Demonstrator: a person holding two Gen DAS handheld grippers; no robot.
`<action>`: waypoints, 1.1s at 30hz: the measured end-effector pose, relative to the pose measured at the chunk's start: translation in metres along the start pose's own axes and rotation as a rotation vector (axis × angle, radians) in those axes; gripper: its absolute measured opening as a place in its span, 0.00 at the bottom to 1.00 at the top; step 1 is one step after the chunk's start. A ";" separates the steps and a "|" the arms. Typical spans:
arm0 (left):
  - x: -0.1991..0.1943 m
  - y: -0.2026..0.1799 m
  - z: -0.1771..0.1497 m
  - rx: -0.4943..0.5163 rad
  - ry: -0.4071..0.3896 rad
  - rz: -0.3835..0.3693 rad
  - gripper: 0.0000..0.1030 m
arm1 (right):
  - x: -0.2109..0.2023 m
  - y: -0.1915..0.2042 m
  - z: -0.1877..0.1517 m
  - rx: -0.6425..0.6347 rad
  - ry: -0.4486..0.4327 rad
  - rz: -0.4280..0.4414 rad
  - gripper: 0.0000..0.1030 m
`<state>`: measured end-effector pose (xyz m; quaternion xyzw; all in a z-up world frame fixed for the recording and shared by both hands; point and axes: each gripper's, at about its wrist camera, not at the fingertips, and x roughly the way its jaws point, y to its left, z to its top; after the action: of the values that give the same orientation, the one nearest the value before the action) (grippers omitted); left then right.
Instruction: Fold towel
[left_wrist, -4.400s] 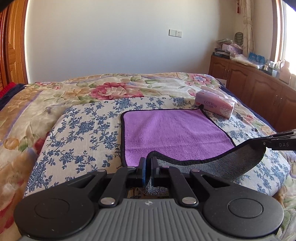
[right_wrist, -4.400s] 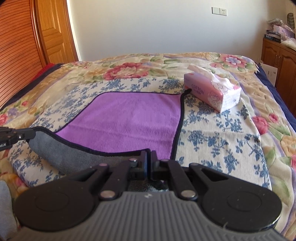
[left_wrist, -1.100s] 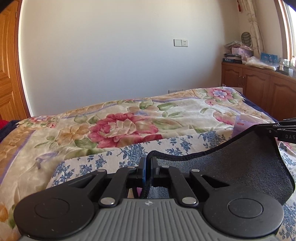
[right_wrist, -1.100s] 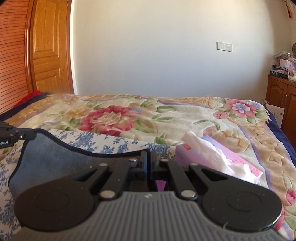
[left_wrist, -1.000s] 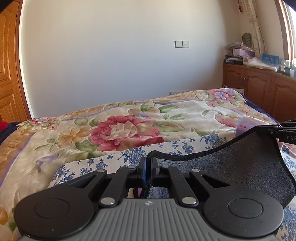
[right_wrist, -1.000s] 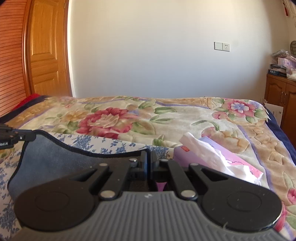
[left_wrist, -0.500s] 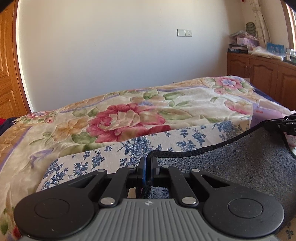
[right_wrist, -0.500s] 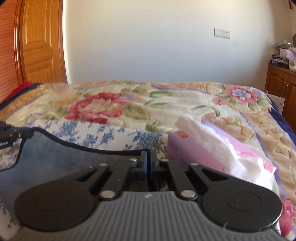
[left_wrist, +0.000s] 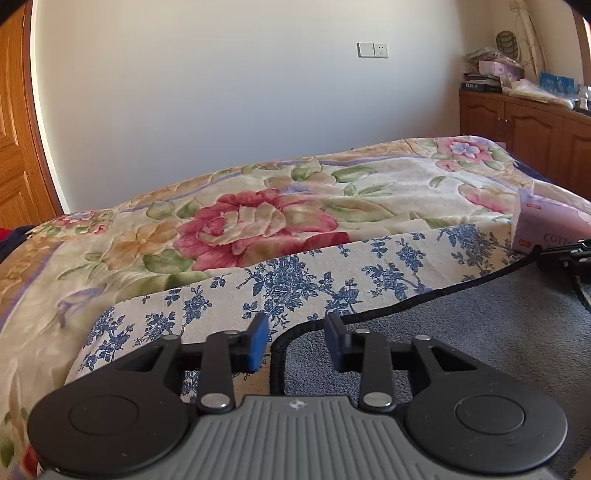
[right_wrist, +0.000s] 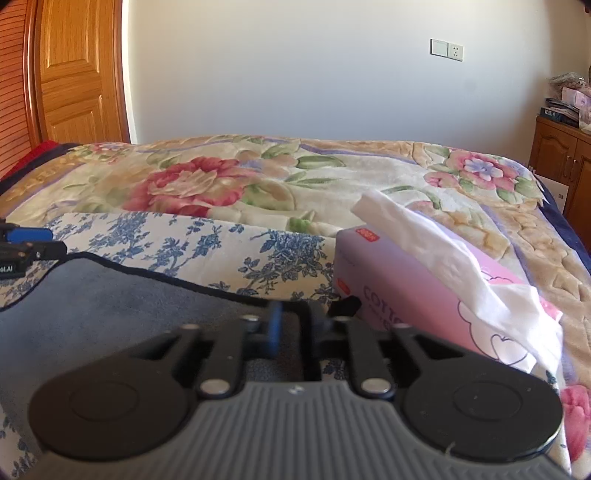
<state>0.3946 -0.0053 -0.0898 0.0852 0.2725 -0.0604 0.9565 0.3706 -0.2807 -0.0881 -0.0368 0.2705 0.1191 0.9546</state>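
Note:
The towel (left_wrist: 461, 332) lies folded over on the blue-flowered cloth (left_wrist: 332, 280), grey side up with a black hem; its purple side is hidden. My left gripper (left_wrist: 297, 341) is open, and the towel's near left corner lies free between its fingers. In the right wrist view the towel (right_wrist: 110, 306) fills the lower left. My right gripper (right_wrist: 293, 325) is open a little over the towel's right corner, its blue pads apart. The right gripper's tip also shows at the right edge of the left wrist view (left_wrist: 565, 254).
A pink tissue box (right_wrist: 424, 295) with a tissue sticking out sits just right of the right gripper, close to the towel's corner. The floral bedspread (left_wrist: 258, 221) stretches beyond. Wooden cabinets (left_wrist: 528, 129) stand at the far right, a wooden door (right_wrist: 74, 74) at the left.
Both grippers carried the towel's near edge forward over the far half, lowered it, and have now opened and let go. The purple side is now covered.

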 end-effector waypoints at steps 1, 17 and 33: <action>-0.002 0.000 0.000 -0.002 0.001 -0.004 0.44 | -0.004 0.001 0.000 0.000 -0.002 -0.001 0.41; -0.085 -0.017 0.017 0.007 0.002 -0.047 0.79 | -0.090 0.036 0.006 -0.006 -0.016 0.002 0.53; -0.177 -0.021 0.029 0.001 -0.038 -0.026 0.88 | -0.170 0.057 0.020 0.006 -0.088 0.001 0.71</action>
<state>0.2569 -0.0192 0.0254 0.0808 0.2556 -0.0747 0.9605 0.2269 -0.2582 0.0181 -0.0286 0.2284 0.1206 0.9656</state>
